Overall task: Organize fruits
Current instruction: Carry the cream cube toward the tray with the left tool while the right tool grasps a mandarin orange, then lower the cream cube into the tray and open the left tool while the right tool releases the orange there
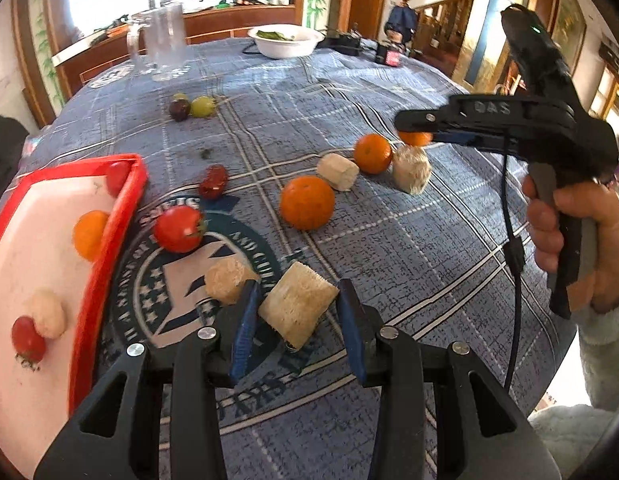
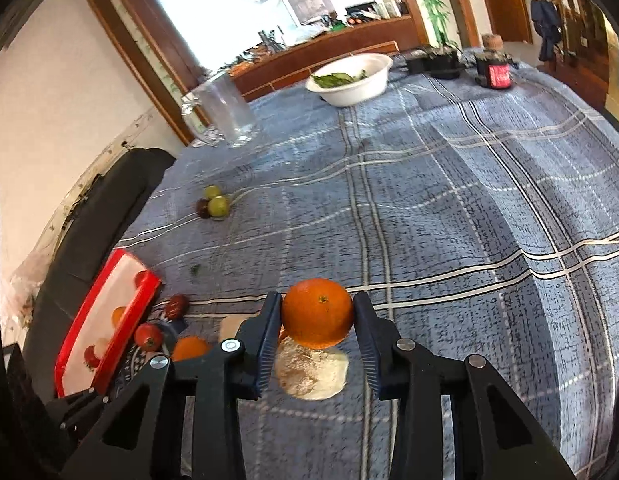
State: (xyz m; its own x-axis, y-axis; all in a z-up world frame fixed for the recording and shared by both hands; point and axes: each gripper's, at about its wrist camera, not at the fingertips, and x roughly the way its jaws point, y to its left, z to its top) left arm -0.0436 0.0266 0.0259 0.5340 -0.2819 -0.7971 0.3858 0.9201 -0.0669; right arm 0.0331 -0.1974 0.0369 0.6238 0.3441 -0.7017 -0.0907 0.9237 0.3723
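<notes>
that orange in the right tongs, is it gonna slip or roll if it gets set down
The orange is round and smooth, so it would probably roll on the sloping blue cloth unless placed gently. The right tongs grip it only at two side points, so it might twist or slip. It looks firm, likely not fragile.

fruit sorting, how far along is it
Done: the red tray holds two tomatoes, a small orange and a pale chunk. In hand: the right tool grips an orange. Left: two oranges, two tomatoes, small round fruits and pale blocks on the cloth.
</notes>
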